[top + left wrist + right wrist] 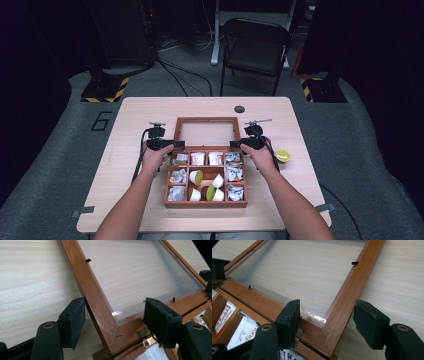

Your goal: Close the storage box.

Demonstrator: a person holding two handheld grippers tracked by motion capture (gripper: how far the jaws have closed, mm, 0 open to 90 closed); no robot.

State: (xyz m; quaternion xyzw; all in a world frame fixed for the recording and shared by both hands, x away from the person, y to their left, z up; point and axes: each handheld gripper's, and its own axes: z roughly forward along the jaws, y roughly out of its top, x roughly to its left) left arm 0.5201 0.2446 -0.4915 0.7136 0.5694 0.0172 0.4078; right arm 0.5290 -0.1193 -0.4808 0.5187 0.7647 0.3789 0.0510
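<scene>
Left claw (112, 322) and right claw (329, 322) each straddle lid (207, 120) corners

Lab, dark curtains, floor cables (175, 75), hazard-taped stand bases (105, 89)

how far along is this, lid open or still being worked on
The wooden box lies open, its glass lid folded back towards the table, and the compartments hold sachets and cups. The left gripper and right gripper straddle the lid's hinge corners, jaws open. Grasping the lid remains; the lime cup sits outside.
</scene>
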